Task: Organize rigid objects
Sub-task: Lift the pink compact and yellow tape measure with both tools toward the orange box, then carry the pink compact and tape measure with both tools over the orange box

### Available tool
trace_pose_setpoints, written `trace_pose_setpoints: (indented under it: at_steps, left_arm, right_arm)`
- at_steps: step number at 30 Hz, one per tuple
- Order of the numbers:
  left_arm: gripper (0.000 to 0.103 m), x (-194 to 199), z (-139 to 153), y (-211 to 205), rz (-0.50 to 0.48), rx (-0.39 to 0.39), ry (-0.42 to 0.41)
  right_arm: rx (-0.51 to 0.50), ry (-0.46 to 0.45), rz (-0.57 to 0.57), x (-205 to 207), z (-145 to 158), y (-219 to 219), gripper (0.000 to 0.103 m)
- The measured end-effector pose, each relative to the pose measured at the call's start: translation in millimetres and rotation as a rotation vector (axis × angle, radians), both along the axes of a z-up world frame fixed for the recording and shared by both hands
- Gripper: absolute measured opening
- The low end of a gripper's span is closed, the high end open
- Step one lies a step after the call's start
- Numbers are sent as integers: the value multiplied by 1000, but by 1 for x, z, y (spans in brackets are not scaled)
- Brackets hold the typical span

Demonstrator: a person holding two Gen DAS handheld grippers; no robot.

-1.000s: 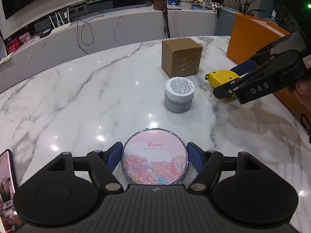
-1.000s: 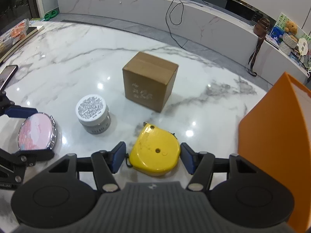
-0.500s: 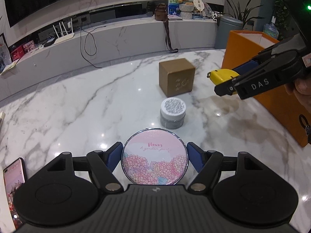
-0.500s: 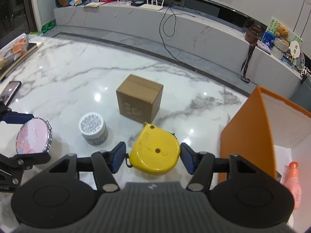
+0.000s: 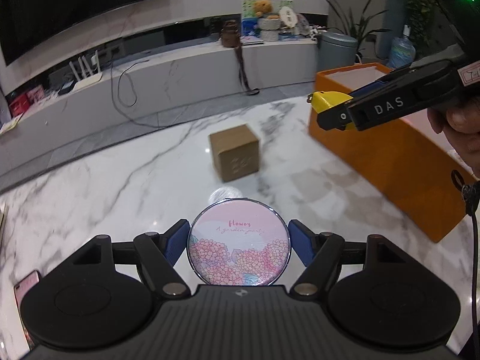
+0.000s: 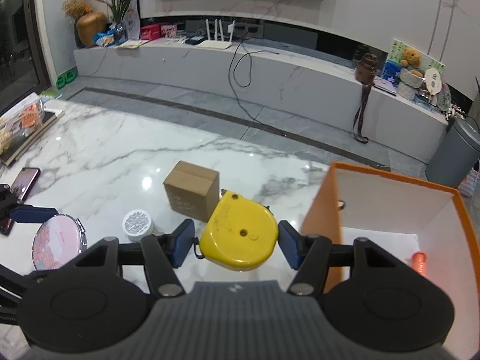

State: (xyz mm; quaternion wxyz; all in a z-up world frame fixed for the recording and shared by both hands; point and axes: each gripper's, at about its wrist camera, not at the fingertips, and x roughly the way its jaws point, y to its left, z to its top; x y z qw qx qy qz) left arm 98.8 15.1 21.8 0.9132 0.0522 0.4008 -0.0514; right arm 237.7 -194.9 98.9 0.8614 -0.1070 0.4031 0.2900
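I keep my right gripper (image 6: 236,240) jaws pinching the hard, slick yellow tape measure (image 6: 240,235) by its flanks; my left gripper (image 5: 238,247) jaws clamp the rigid mirror compact (image 5: 238,244) edgewise.

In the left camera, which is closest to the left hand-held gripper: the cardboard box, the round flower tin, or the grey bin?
1. Round flower tin: clamped in the left hand-held gripper.
2. Cardboard box: ahead, mid-table.
3. Grey bin: far right, off the table.
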Motion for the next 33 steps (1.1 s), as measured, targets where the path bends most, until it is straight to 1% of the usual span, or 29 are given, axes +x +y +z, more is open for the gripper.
trace_pose_setpoints:
  at_steps: [11,23,28,33]
  left_arm:
    - [83,26,33,-65,-105,27,-55]
    - [83,53,52,-118,-166,23,-86]
    - [83,66,60,-140,-185,11,-101]
    - [83,79,60,-159,-185,-5,-89]
  right_arm:
    - [68,-22,-85,6,24,-57,60]
    - [77,-28,-168,7,29,-109,60]
    - [88,-24,-227,12,29,-135,60]
    - [90,-7,-299,20,26,-160,60]
